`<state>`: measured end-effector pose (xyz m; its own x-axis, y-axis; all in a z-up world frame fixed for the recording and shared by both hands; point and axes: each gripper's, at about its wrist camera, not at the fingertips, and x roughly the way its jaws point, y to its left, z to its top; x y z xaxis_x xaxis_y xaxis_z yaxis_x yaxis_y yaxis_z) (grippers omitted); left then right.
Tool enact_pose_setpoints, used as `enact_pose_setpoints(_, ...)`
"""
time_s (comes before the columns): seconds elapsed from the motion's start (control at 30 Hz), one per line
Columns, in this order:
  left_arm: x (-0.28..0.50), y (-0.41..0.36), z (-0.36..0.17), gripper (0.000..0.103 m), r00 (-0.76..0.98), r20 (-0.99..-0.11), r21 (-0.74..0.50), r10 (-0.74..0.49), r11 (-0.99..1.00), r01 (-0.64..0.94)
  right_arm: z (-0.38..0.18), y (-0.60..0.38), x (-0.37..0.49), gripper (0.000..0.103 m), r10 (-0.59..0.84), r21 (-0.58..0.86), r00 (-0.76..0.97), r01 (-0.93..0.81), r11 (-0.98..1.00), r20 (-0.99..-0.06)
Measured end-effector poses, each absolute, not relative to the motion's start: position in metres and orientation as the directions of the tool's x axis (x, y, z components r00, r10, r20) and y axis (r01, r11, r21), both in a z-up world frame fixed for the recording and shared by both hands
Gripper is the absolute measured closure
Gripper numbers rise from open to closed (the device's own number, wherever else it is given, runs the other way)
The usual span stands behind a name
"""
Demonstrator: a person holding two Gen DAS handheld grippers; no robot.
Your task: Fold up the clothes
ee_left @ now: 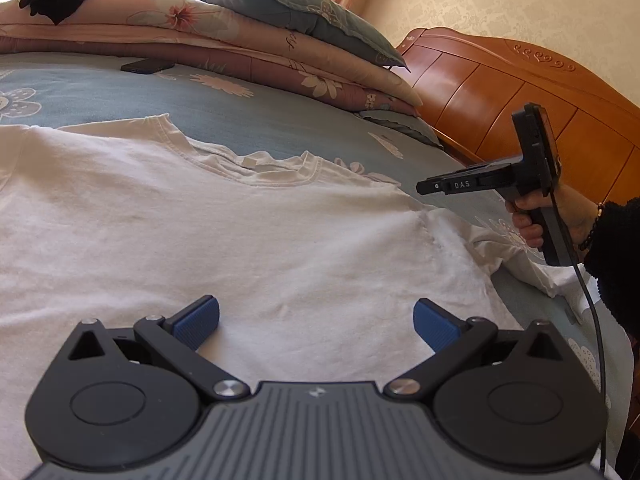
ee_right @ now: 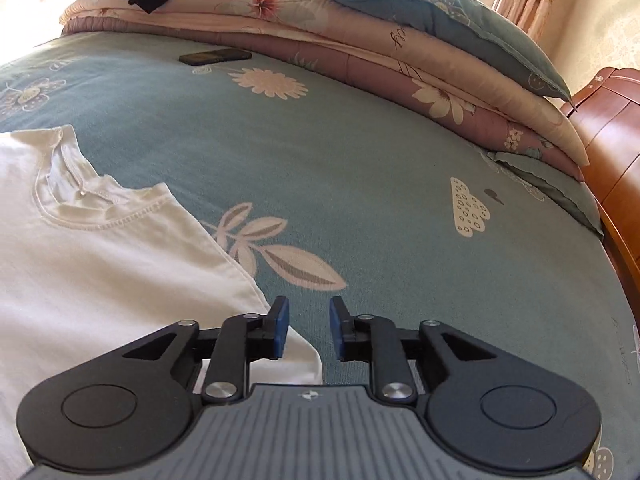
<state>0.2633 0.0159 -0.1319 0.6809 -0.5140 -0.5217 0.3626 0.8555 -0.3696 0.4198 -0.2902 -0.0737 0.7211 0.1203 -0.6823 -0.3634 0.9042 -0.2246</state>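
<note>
Grippers angled down, jaws parted, over shirt

Bed bearing shirt, phone, quilts.

My white T-shirt runs off the left edge in both views, its hem hidden beneath my left gripper. My right sleeve is cropped.

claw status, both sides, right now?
Left claw: open wide, empty, over the white T-shirt.
Right claw: partly open, nothing between the pads, at the shirt's edge.
</note>
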Motion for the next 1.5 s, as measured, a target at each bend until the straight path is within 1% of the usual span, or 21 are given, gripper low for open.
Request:
enact_pose_setpoints(0.1,0.263,0.016,-0.132,0.001,0.681,-0.521,-0.372,-0.515,0.855,0.363,-0.07,-0.272,0.431,0.05,0.237,-0.172,0.706,-0.455,0.874,-0.667)
enact_pose_setpoints(0.17,0.263,0.017,-0.131,0.001,0.68,-0.52,-0.373,-0.517,0.854,0.363,-0.075,-0.255,0.44,0.043,0.295,-0.158,0.685,-0.516,0.842,-0.666)
enact_pose_setpoints(0.27,0.263,0.017,-0.131,0.001,0.68,-0.519,-0.376,-0.518,0.852,0.363,-0.089,-0.233,0.458,0.043,0.336,-0.159,0.656,-0.575,0.803,-0.676)
enact_pose_setpoints(0.37,0.263,0.018,-0.131,0.001,0.679,-0.516,-0.381,-0.522,0.85,0.363,-0.099,-0.223,0.477,0.043,0.374,-0.109,0.6,-0.615,0.781,-0.707)
enact_pose_setpoints(0.4,0.263,0.018,-0.131,0.001,0.679,-0.515,-0.383,-0.523,0.849,0.363,-0.101,-0.222,0.48,0.047,0.397,-0.077,0.569,-0.634,0.769,-0.72)
enact_pose_setpoints(0.43,0.263,0.018,-0.131,0.001,0.679,-0.515,-0.384,-0.524,0.849,0.363,-0.103,-0.221,0.483,0.055,0.411,-0.055,0.549,-0.644,0.763,-0.728)
enact_pose_setpoints(0.47,0.262,0.019,-0.132,0.001,0.679,-0.514,-0.386,-0.525,0.848,0.363,-0.103,-0.22,0.481,0.088,0.419,-0.045,0.556,-0.638,0.769,-0.718)
enact_pose_setpoints(0.5,0.262,0.019,-0.132,0.001,0.679,-0.514,-0.386,-0.525,0.848,0.363,-0.102,-0.217,0.48,0.101,0.407,-0.061,0.574,-0.627,0.777,-0.71)
enact_pose_setpoints(0.6,0.263,0.018,-0.131,0.001,0.679,-0.516,-0.382,-0.522,0.85,0.363,-0.106,-0.21,0.478,0.101,0.375,-0.105,0.613,-0.603,0.791,-0.696)
enact_pose_setpoints(0.73,0.262,0.018,-0.131,0.001,0.679,-0.517,-0.379,-0.521,0.851,0.363,-0.109,-0.212,0.485,0.099,0.348,-0.079,0.648,-0.534,0.842,-0.678)
enact_pose_setpoints(0.77,0.262,0.018,-0.131,0.001,0.679,-0.517,-0.38,-0.521,0.851,0.363,-0.108,-0.214,0.486,0.097,0.335,-0.075,0.658,-0.512,0.856,-0.675)
enact_pose_setpoints(0.87,0.262,0.018,-0.131,0.001,0.679,-0.516,-0.381,-0.521,0.85,0.363,-0.089,-0.221,0.48,0.094,0.303,-0.061,0.691,-0.45,0.891,-0.657)
enact_pose_setpoints(0.93,0.262,0.017,-0.131,0.001,0.679,-0.517,-0.38,-0.521,0.851,0.363,-0.072,-0.218,0.468,0.094,0.338,-0.039,0.693,-0.466,0.884,-0.637)
enact_pose_setpoints(1.0,0.262,0.017,-0.131,0.001,0.68,-0.519,-0.377,-0.519,0.852,0.363,-0.062,-0.21,0.457,0.092,0.413,0.015,0.64,-0.531,0.847,-0.648)
enact_pose_setpoints(1.07,0.262,0.016,-0.131,0.001,0.68,-0.521,-0.373,-0.516,0.854,0.363,-0.064,-0.195,0.45,0.089,0.473,0.068,0.556,-0.597,0.8,-0.683)
enact_pose_setpoints(1.13,0.262,0.016,-0.131,0.001,0.68,-0.521,-0.373,-0.516,0.854,0.363,-0.074,-0.177,0.445,0.088,0.493,0.084,0.484,-0.647,0.758,-0.723)
enact_pose_setpoints(1.2,0.262,0.016,-0.131,0.001,0.68,-0.52,-0.374,-0.517,0.854,0.363,-0.091,-0.158,0.443,0.088,0.462,0.045,0.462,-0.668,0.742,-0.757)
enact_pose_setpoints(1.27,0.263,0.016,-0.131,0.001,0.679,-0.52,-0.375,-0.517,0.853,0.362,-0.105,-0.15,0.449,0.088,0.415,-0.005,0.511,-0.635,0.773,-0.752)
enact_pose_setpoints(1.33,0.263,0.016,-0.131,0.001,0.679,-0.52,-0.376,-0.518,0.853,0.362,-0.105,-0.149,0.46,0.088,0.357,-0.025,0.581,-0.546,0.837,-0.732)
enact_pose_setpoints(1.43,0.263,0.016,-0.131,0.001,0.68,-0.521,-0.374,-0.517,0.854,0.363,-0.094,-0.156,0.467,0.086,0.313,0.004,0.595,-0.461,0.887,-0.74)
enact_pose_setpoints(1.5,0.263,0.016,-0.131,0.001,0.68,-0.522,-0.371,-0.515,0.855,0.363,-0.074,-0.164,0.453,0.081,0.28,-0.048,0.616,-0.46,0.886,-0.737)
